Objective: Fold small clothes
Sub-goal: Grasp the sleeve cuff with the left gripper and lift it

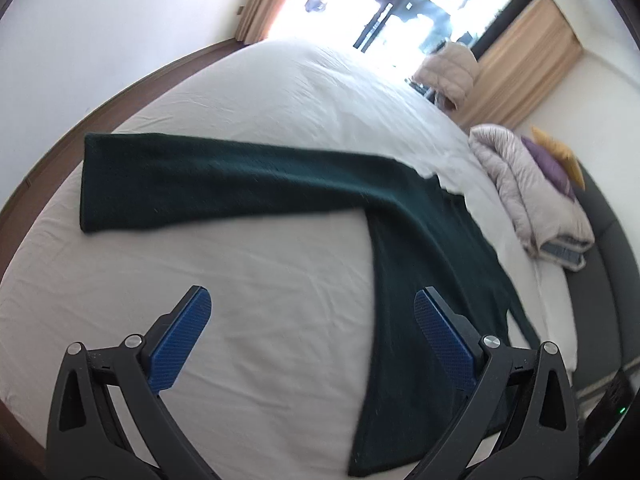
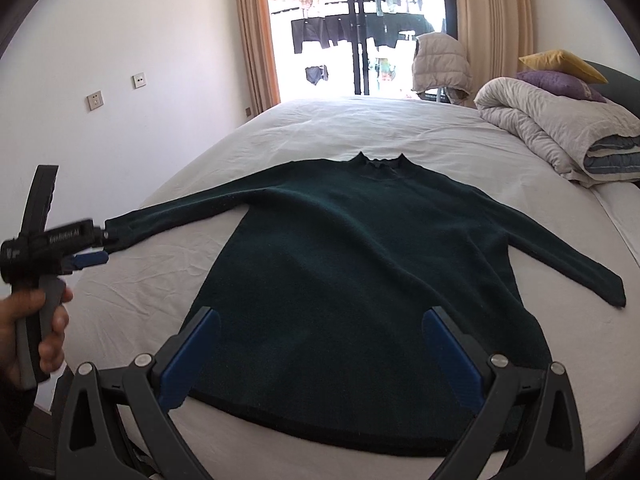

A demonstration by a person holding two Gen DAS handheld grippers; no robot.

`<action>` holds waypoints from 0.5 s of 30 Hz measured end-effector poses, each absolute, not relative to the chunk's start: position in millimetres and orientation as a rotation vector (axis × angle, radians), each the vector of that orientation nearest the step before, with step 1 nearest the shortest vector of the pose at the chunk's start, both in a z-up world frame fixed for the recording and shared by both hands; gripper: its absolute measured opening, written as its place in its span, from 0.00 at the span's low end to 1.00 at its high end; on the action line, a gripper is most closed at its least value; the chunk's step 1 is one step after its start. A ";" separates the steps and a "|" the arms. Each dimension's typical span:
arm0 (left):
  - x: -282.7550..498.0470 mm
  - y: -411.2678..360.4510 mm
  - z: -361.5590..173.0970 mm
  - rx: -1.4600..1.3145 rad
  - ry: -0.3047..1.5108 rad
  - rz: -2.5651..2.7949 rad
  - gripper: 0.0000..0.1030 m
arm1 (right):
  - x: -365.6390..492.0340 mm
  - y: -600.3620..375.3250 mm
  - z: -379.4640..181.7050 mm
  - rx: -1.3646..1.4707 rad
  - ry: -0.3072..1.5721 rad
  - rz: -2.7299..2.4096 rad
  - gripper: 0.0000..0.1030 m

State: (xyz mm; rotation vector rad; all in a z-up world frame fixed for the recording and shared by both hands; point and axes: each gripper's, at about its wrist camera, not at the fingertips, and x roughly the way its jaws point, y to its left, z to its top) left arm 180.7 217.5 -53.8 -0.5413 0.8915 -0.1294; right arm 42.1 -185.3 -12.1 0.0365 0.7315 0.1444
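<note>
I am holding my right claw (image 2: 320, 356) wide apart over the near hem of the dark green sweater (image 2: 360, 272), gripping nothing. The sweater is lying flat and face up on the bed (image 2: 320, 128), collar pointing to the far side, both sleeves spreading out left and right. My left claw (image 1: 312, 340) is also gaping open and empty, hovering over bare white sheet just left of the sweater's body; from the right wrist view it is sitting by the left sleeve's cuff, though I cannot tell whether it is touching it. The sheet is lying wrinkled across the whole mattress. At the far right a rolled duvet (image 2: 560, 128) is resting on the bed with a purple pillow (image 2: 560, 82) and a yellow pillow (image 2: 560, 62) on top. Beyond the bed, beige curtains (image 2: 256, 32) are framing a bright balcony door (image 2: 360, 28), and a white wall (image 2: 120, 40) with sockets is running along the left.
</note>
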 end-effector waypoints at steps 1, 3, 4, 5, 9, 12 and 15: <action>192.2 238.4 -58.6 -0.611 0.878 -0.128 1.00 | 50.5 -184.2 -15.6 0.036 0.735 0.158 1.00; 212.3 274.6 -76.5 -0.765 0.869 -0.133 1.00 | 68.7 -180.5 -20.1 0.040 0.741 0.186 1.00; 221.7 291.0 -87.0 -0.840 0.869 -0.136 1.00 | 78.8 -177.3 -22.2 0.039 0.741 0.202 1.00; 229.3 303.5 -98.2 -0.908 0.872 -0.140 1.00 | 87.9 -173.2 -24.3 0.035 0.741 0.214 1.00; 245.1 328.7 -135.5 -1.070 0.870 -0.132 0.99 | 120.5 -151.3 -30.3 -0.010 0.733 0.280 0.98; 243.8 332.6 -150.8 -1.104 0.858 -0.108 0.95 | 142.4 -137.3 -37.0 -0.036 0.725 0.319 0.98; 228.1 337.0 -157.0 -1.178 0.767 -0.087 0.93 | 159.4 -129.6 -47.3 -0.029 0.744 0.337 0.94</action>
